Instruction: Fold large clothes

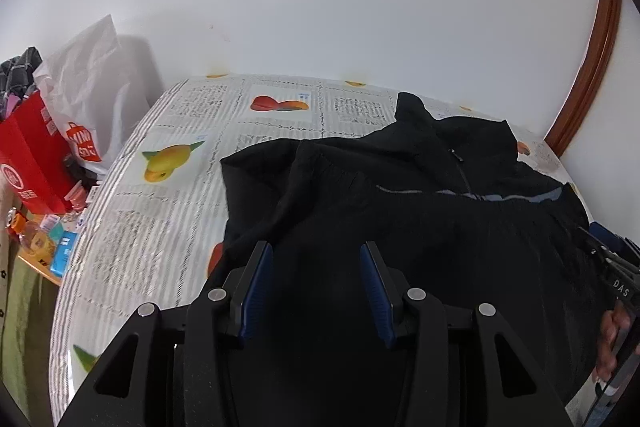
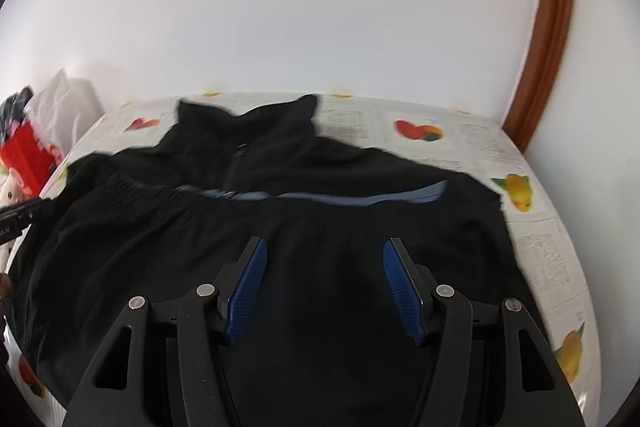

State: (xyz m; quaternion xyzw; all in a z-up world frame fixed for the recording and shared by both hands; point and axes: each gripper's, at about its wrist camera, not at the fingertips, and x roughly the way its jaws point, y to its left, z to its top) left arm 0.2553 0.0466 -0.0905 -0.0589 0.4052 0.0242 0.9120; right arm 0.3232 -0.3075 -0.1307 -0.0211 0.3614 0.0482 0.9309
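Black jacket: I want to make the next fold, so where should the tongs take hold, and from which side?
Grip the black jacket at its outer side edges, near the folded-up hem, each tong coming in from its own side; those edges lie free on the tablecloth.

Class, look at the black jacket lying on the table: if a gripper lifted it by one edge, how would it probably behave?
The black jacket would probably droop, not hold shape: it already lies creased with its hem doubled over. On the glossy tablecloth it may slide when pushed. Its zip probably adds only slight stiffness there.
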